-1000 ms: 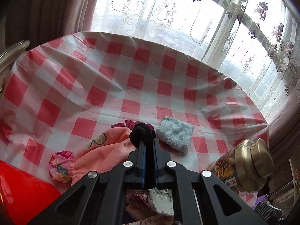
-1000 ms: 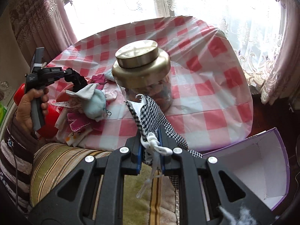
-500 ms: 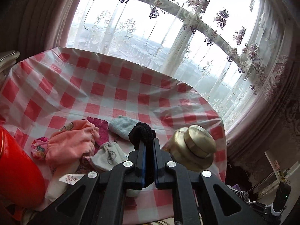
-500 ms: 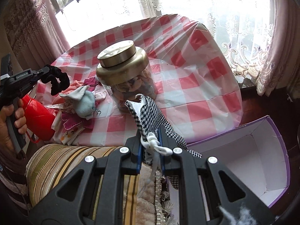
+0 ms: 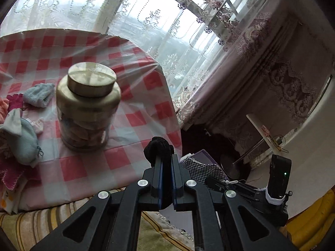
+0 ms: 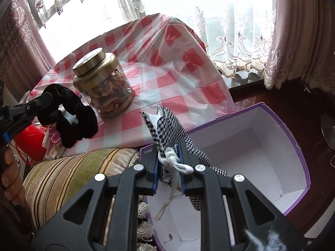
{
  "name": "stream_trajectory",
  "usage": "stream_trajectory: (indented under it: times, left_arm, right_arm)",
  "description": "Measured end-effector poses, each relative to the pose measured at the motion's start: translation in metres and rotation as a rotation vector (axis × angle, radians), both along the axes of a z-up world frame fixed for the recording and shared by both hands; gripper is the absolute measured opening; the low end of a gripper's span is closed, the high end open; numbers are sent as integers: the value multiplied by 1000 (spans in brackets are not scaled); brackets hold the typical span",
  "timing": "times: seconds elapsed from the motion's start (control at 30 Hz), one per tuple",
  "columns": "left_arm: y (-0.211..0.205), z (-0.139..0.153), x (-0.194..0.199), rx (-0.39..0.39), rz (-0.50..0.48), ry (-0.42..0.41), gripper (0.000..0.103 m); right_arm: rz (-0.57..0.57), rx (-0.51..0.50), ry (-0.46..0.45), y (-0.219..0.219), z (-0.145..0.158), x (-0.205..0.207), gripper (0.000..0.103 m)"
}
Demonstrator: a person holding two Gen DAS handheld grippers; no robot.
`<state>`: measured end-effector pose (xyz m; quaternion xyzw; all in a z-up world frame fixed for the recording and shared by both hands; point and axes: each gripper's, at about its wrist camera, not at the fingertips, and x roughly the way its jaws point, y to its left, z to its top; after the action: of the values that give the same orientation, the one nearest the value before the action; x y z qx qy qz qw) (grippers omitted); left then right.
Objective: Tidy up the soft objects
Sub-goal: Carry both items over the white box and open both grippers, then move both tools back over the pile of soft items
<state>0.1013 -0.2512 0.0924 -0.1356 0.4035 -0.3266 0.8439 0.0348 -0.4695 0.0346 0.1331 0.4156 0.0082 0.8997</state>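
My left gripper (image 5: 165,161) is shut on a black velvet scrunchie (image 5: 158,148), held in the air past the table's near right corner; it also shows in the right wrist view (image 6: 69,115). My right gripper (image 6: 168,146) is shut on a black-and-white houndstooth face mask (image 6: 167,128) with white ear loops, held over the near left rim of an open purple box (image 6: 293,144) with a white inside. In the left wrist view the mask (image 5: 201,168) and right gripper lie just right of my left fingers. More soft items, a light blue sock (image 5: 23,140) and a blue cloth (image 5: 38,94), lie on the checkered table.
A glass jar with a gold lid (image 5: 88,104) stands on the red-and-white checkered tablecloth (image 5: 134,117). A red container (image 6: 31,142) is at the table's left. A striped cushion (image 6: 69,175) lies below the table edge. Lace curtains (image 5: 167,31) hang behind.
My left gripper has swung right with the scrunchie, from over the pile of soft items to beyond the jar near the box. My right gripper has moved with the mask over the box.
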Motion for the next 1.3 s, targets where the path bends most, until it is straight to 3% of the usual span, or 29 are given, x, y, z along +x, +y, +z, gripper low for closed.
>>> stream_trajectory:
  times: [0.17, 0.27, 0.33, 0.4, 0.53, 0.8, 1.3]
  left_arm:
    - [-47, -13, -20, -5, -133, 51, 10]
    - [-69, -20, -29, 17, -221, 79, 20]
    - [-75, -22, -34, 39, -241, 79, 45]
    - [-74, -21, -37, 53, -232, 65, 57]
    - [-67, -20, -41, 100, -208, 35, 58]
    - [-24, -22, -48, 206, -124, -38, 58]
    - [103, -32, -46, 184, 141, -24, 58]
  right_arm:
    - [-57, -22, 12, -18, -5, -11, 24]
    - [-102, -58, 30, -28, -9, -16, 32]
    - [-131, -82, 50, -33, -11, -19, 41]
    - [-139, -88, 55, -37, -13, -22, 44]
    - [-120, -33, 38, -37, -16, -25, 67]
    - [-52, -49, 29, -14, -11, -16, 70]
    - [179, -85, 40, 71, -2, 14, 70]
